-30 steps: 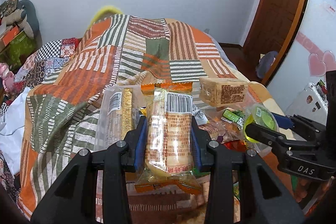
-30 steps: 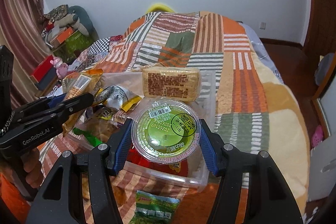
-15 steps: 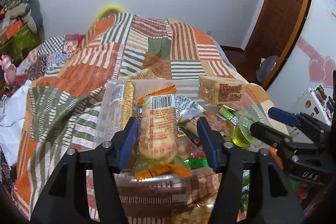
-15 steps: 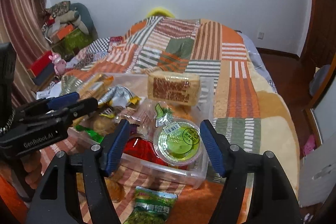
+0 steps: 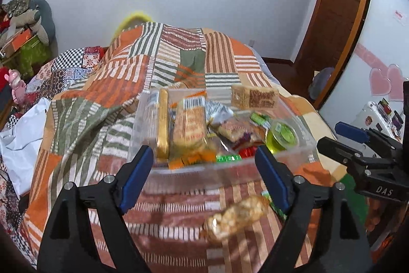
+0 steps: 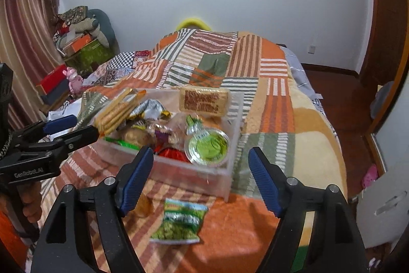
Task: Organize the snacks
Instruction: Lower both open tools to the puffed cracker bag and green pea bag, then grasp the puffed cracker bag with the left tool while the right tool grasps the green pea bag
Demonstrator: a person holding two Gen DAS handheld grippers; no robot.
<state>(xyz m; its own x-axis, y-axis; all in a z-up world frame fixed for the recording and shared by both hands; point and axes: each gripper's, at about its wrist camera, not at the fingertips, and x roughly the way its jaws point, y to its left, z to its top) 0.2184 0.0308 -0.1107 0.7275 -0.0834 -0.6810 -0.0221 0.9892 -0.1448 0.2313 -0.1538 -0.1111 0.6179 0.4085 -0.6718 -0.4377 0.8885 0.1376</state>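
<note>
A clear plastic bin (image 5: 230, 172) (image 6: 194, 174) on the striped bedspread holds several snacks: an orange-labelled packet (image 5: 190, 124), a green jelly cup (image 5: 282, 136) (image 6: 207, 146), a rice-cake bar (image 5: 254, 99) (image 6: 203, 101) and a long biscuit pack (image 5: 162, 127) (image 6: 116, 114). My left gripper (image 5: 204, 163) is open and empty, just in front of the bin. My right gripper (image 6: 200, 163) is open and empty, above the bin's near wall. A puffed-snack packet (image 5: 236, 218) and a green pea bag (image 6: 182, 223) lie on the bed in front of the bin.
The bed's quilt (image 6: 278, 94) stretches behind the bin. A white sheet (image 5: 18, 140) lies at the left. Boxes and soft toys (image 6: 81, 42) are stacked by the curtain. A door (image 5: 340, 4) and wooden floor (image 6: 340, 94) are on the right.
Both grippers opened and let go: the orange packet and the jelly cup now lie in the bin. Both grippers pulled back toward me.
</note>
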